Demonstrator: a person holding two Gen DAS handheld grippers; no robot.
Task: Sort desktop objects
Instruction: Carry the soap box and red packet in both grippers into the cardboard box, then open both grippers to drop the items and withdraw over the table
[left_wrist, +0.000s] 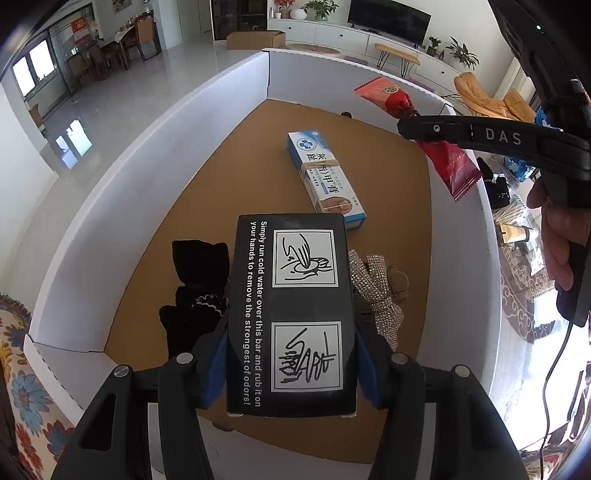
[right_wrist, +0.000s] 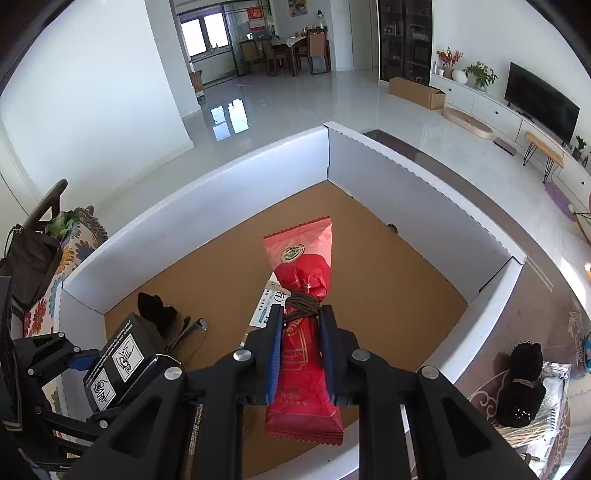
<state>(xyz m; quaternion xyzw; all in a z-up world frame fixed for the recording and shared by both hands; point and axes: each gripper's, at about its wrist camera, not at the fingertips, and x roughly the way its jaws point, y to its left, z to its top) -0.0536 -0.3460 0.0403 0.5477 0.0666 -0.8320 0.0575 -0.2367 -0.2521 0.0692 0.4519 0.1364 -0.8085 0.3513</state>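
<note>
My left gripper is shut on a black box with white print and holds it above the white-walled box's brown floor. My right gripper is shut on a red snack packet with brown cord wound round its middle, held over the same box. In the left wrist view the packet hangs at the right wall. On the floor lie a blue-white carton, a black pouch and a rhinestone bow.
The box's white walls enclose the brown floor. Outside to the right, a black pouch and sticks lie on a patterned cloth. A floral cushion lies at the left.
</note>
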